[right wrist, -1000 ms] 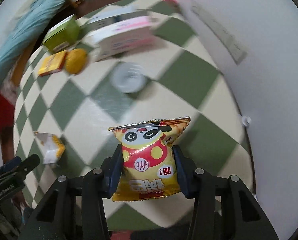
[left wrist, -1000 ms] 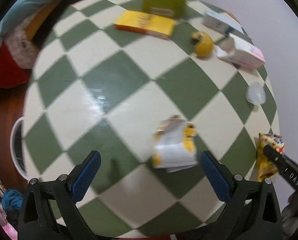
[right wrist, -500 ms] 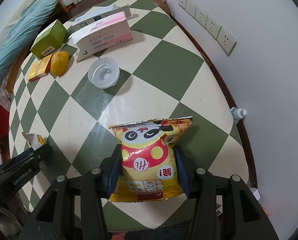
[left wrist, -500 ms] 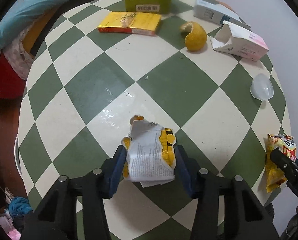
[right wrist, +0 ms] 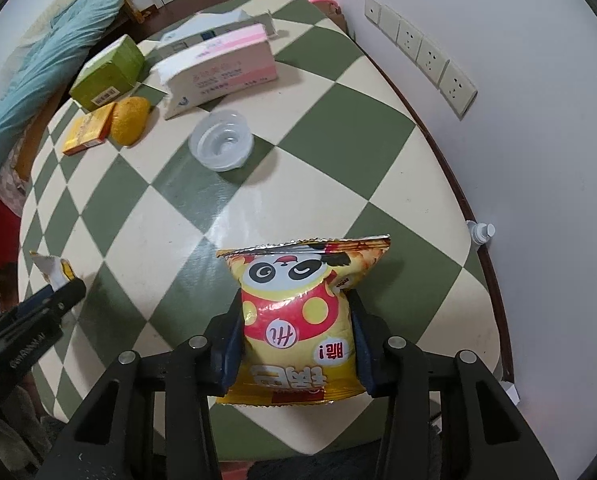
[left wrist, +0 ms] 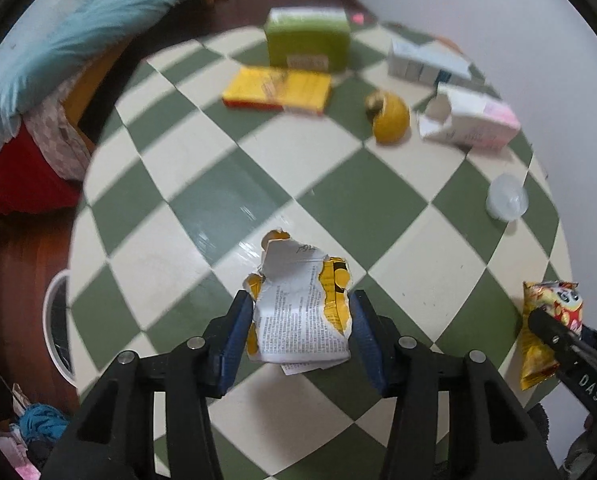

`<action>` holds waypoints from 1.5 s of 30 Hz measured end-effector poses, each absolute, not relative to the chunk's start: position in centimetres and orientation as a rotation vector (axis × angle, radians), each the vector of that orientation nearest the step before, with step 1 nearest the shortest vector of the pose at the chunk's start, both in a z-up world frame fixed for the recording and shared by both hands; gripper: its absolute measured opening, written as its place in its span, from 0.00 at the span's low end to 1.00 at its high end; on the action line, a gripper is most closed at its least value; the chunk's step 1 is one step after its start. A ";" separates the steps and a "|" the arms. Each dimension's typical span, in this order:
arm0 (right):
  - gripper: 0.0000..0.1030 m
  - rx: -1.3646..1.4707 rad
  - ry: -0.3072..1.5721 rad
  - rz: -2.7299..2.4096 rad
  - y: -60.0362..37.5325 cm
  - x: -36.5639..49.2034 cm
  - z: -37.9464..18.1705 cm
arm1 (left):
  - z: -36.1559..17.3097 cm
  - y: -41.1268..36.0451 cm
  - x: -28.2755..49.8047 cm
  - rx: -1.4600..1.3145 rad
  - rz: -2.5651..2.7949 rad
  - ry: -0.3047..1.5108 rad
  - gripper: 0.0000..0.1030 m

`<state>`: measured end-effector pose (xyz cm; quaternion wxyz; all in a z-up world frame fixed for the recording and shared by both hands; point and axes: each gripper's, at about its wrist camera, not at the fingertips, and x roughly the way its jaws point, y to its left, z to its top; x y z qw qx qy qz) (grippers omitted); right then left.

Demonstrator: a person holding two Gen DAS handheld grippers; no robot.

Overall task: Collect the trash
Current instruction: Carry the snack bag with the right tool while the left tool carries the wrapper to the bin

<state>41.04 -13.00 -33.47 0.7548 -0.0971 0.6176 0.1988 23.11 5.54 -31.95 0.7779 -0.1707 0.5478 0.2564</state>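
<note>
Left claw (left wrist: pixel 298 322) has snapped from wide open onto the torn wrapper (left wrist: pixel 298 312) and lifts it off the checkered desk (left wrist: pixel 226 200), crinkled paper, yellow foil edges. To the wrapper's right, the right claw (right wrist: pixel 296 344) has just tightened on the glossy, puffy panda snack bag (right wrist: pixel 298 320). Two pieces collected; cartons remain beyond.

A lived-in room of a home, likely a bedroom. A round worktop (right wrist: pixel 378 128) with a green-and-cream checked cover stands against a white wall carrying a row of sockets (right wrist: pixel 420 54). Beside it lie a bed with a pale blue quilt (left wrist: pixel 78 36), red bedding (left wrist: pixel 14 176) and a dark wooden floor (left wrist: pixel 22 256).
</note>
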 end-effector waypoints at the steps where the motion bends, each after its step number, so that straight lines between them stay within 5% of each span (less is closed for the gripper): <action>1: 0.46 -0.205 1.337 0.440 -12.9 40.7 -33.1 | -31.2 5.5 22.8 -0.367 0.559 1.168 0.45; 25: 0.45 -0.166 1.125 0.970 6.7 25.8 -19.1 | -17.7 23.2 2.8 -0.472 0.840 0.871 0.45; 31: 0.45 -0.240 1.190 1.112 16.2 19.0 -21.4 | -21.5 29.8 -4.9 -0.615 0.954 0.917 0.45; 45: 0.45 -0.549 1.443 1.165 33.4 8.1 -37.8 | -36.5 39.9 -14.6 -1.057 0.990 1.066 0.47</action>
